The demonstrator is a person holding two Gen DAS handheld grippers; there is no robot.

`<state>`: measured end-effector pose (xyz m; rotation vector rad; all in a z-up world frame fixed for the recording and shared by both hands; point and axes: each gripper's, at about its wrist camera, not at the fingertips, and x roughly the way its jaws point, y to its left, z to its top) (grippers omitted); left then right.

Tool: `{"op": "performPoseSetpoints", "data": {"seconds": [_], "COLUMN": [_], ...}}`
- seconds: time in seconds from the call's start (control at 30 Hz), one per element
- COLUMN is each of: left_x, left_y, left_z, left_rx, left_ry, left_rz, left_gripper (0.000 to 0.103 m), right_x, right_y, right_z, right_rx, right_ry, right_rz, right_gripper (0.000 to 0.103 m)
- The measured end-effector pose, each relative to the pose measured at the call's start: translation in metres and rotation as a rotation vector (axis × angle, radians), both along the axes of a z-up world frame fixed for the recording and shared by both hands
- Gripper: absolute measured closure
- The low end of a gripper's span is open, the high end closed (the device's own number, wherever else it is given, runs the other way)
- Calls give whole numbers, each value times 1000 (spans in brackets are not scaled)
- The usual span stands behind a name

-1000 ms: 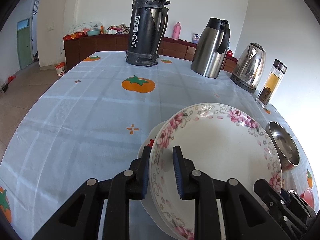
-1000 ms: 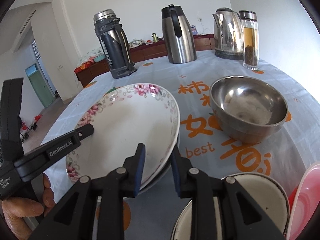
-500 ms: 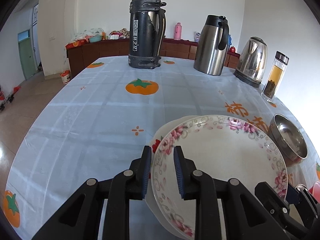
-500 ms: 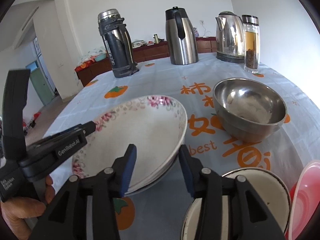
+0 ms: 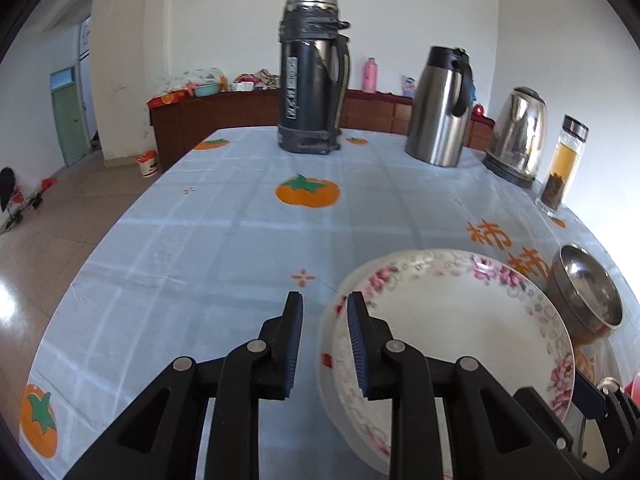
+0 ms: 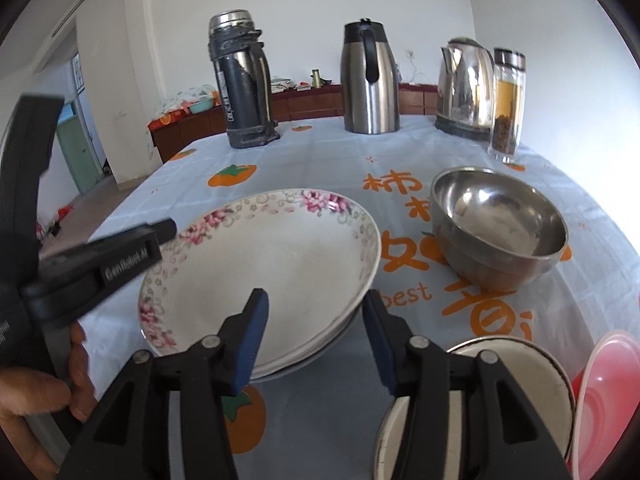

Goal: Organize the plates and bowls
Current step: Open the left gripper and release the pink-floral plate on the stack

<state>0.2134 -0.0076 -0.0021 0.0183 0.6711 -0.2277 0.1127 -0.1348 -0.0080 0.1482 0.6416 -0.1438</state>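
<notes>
Top plate [image 6: 280, 264]: white, deep, pink flowers on the rim; it lies on a second plate [image 5: 332, 344] on the tablecloth [image 5: 224, 248].
Right claw [image 6: 316, 316]: jaws opening, plate rim between them, pads not pressing.
Left claw [image 5: 324, 312]: narrow gap, empty; plates just right of it.
Steel bowl [image 6: 500, 228]: beyond right claw, to the right.
Writing: "GenRobot.AI" on left claw's arm; "best" on tablecloth.

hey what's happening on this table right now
A person holds a gripper in each hand over a floral plate stacked on another plate. The left gripper sits beside the stack's rim, nothing between its fingers. The right gripper is opening, fingers clear of the near rim. A steel bowl sits alongside.
</notes>
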Motion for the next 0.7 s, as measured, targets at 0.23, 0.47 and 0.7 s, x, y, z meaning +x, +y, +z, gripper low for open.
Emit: {"op": "performPoseSetpoints", "data": {"seconds": [0.23,0.47,0.7], "left_x": [1,0,-6], "left_y": [12,10,12], "left_z": [5,4,8], "left_rx": [7,46,37], "left_ry": [-33,-55,-103], "left_rz": [62,74,109], "left_gripper": [77,73,40], "right_x": [-5,-11,-17], "right_y": [4,11,5], "right_z": [1,2,7], "right_rx": [-39,-59,-28], "right_ry": [6,-6,-47], "right_rz": [-6,5,-24], "right_gripper": [28,27,22]}}
